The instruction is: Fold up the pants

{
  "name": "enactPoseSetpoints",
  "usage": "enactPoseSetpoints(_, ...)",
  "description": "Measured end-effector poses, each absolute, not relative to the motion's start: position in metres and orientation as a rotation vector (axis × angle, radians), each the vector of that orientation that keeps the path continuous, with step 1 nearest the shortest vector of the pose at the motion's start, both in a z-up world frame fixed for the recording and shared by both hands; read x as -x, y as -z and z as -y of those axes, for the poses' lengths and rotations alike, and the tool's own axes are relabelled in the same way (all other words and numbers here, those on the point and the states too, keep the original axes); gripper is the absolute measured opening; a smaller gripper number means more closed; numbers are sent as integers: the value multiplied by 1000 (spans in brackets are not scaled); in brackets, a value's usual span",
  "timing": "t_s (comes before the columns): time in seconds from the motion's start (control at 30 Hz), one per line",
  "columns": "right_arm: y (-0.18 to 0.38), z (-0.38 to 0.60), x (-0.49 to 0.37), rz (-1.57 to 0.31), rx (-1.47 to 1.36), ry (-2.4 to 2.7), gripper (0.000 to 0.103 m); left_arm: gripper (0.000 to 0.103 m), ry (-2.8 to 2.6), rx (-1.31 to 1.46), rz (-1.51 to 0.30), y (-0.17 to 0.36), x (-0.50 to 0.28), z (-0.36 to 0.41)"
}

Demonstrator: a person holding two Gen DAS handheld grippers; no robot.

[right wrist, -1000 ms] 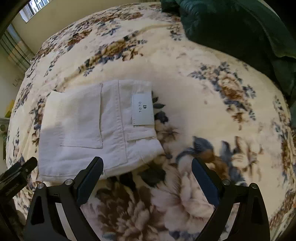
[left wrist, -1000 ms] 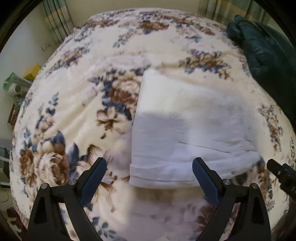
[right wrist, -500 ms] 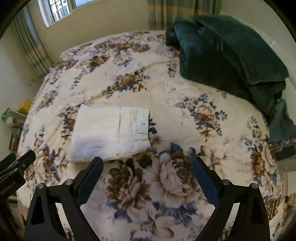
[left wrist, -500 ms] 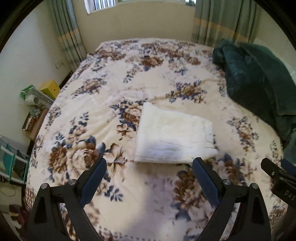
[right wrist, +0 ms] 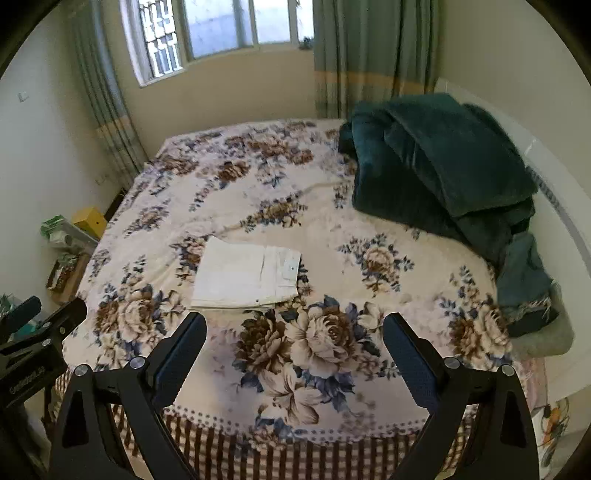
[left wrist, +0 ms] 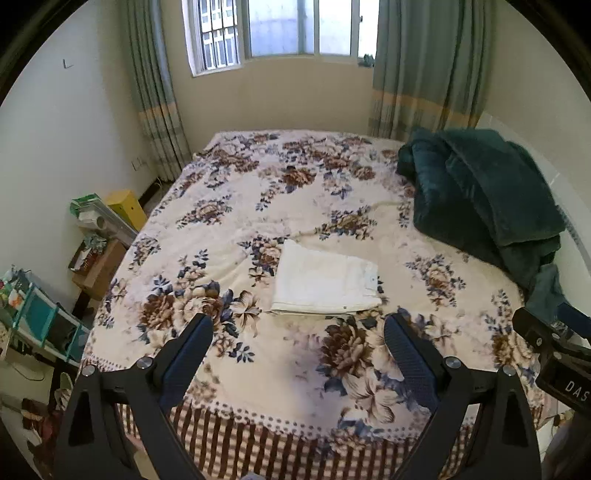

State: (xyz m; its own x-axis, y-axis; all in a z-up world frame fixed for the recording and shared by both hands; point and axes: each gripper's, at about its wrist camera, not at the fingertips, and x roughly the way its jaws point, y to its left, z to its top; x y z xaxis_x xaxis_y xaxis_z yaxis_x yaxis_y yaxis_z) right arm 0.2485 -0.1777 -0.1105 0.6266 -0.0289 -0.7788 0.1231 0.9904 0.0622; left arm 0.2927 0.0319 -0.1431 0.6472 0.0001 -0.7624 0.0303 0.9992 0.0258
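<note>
The white pants (left wrist: 325, 282) lie folded into a neat rectangle on the floral bedspread (left wrist: 229, 258), near the middle of the bed; they also show in the right wrist view (right wrist: 245, 275). My left gripper (left wrist: 297, 345) is open and empty, held back beyond the bed's near edge. My right gripper (right wrist: 293, 343) is open and empty too, well short of the pants. The right gripper's body shows at the right edge of the left wrist view (left wrist: 554, 354), and the left gripper's body at the left edge of the right wrist view (right wrist: 33, 347).
A dark green blanket (left wrist: 480, 192) is heaped at the bed's far right. A small shelf with clutter (left wrist: 37, 321) and boxes (left wrist: 110, 221) stand on the floor left of the bed. A window (left wrist: 280, 29) and curtains (left wrist: 424, 66) are behind it.
Both grippers have pulled far back and up from the folded pants, from right above them to beyond the bed's near edge. The pants have stayed in place.
</note>
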Motion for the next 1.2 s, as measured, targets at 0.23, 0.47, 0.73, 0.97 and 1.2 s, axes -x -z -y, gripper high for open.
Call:
enactPoseSetpoints(0.23,27,176,-177,-814,-86,72,98,95,33,-51,-835,83,-239,-28)
enactPoseSetpoints(0.47,-35,168,-129,-756,-79,72,100,103,39,-66,-781,37,-197,-30)
enactPoseSetpoints(0.73,-74,159,-90,-721,-55,58,100,103,15,-62,-734,14,-174,-33)
enactPoseSetpoints(0.97,-77,166,-90,-713,-62,67,100,103,16,-42,-745,20,-176,-33)
enactPoseSetpoints(1.2,-67,171,-107,-716,-60,92,100,103,-9,-54,-751,30,-185,-28)
